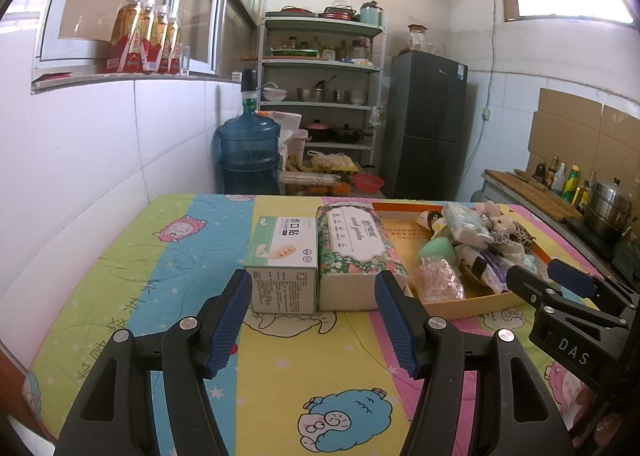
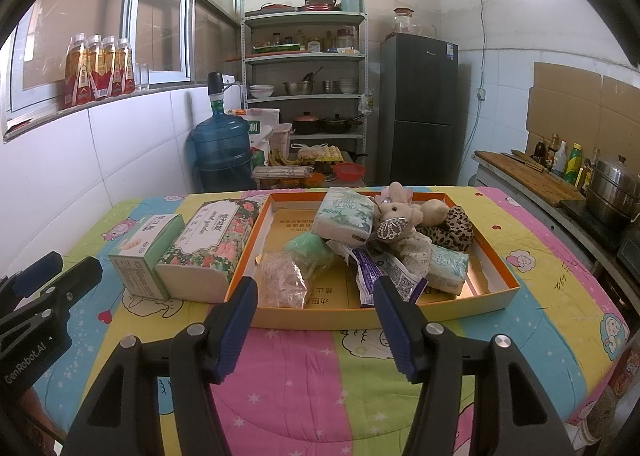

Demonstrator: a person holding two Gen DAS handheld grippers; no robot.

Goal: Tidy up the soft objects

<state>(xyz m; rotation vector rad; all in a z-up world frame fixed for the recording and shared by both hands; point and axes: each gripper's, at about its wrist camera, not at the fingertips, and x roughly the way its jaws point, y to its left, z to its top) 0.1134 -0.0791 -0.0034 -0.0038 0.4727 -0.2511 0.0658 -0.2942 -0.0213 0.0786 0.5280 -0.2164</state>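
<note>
An orange-rimmed shallow box (image 2: 496,296) on the cartoon-print table holds soft items: a plush rabbit (image 2: 400,215), a leopard-print scrunchie (image 2: 456,228), tissue packs (image 2: 344,215), a green sponge (image 2: 308,250), a clear bag (image 2: 280,276) and a purple wrapper (image 2: 380,272). A floral tissue pack (image 1: 352,252) and a green-white box (image 1: 284,256) sit left of the box. My left gripper (image 1: 312,320) is open and empty, just in front of these two. My right gripper (image 2: 316,320) is open and empty, in front of the orange box (image 1: 472,304).
A white tiled wall runs along the table's left side. Behind the table stand a water jug (image 1: 248,155), a metal shelf (image 1: 320,95) and a dark fridge (image 1: 428,127). A counter with bottles and a steel pot (image 2: 612,187) is at the right.
</note>
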